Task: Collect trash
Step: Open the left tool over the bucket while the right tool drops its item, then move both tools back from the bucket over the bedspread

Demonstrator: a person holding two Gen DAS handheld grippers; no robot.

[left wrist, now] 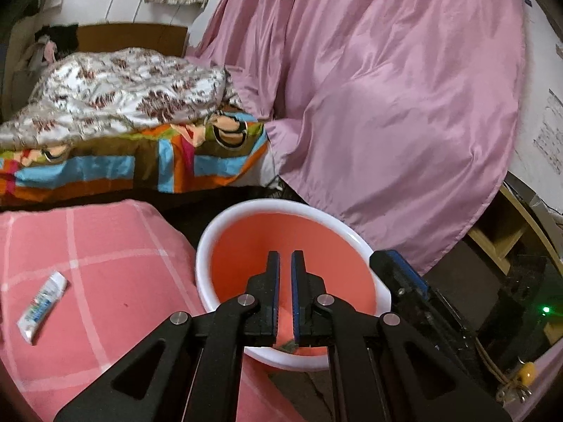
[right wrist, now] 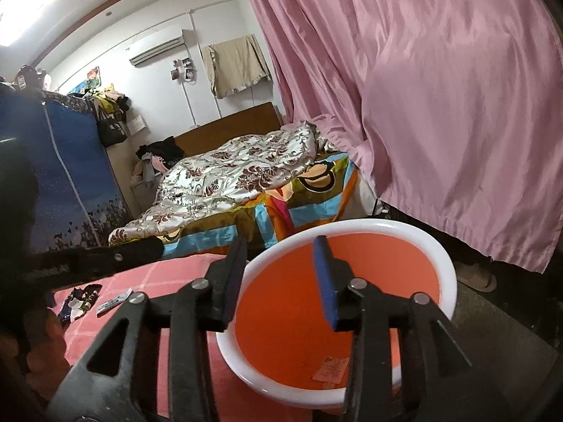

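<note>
While both grippers hang over the basin, their states differ: the left gripper has its fingers nearly closed with only a thin gap, and something small sits between them at the base, unclear whether gripped; the right gripper is released, jaws wide, holding nothing. 1 paper scrap lies in the basin. Beside it, on the pink checked cloth, rest 1 tube and 1 dark wrapper. Beyond stand the bed and pink curtain.
</note>
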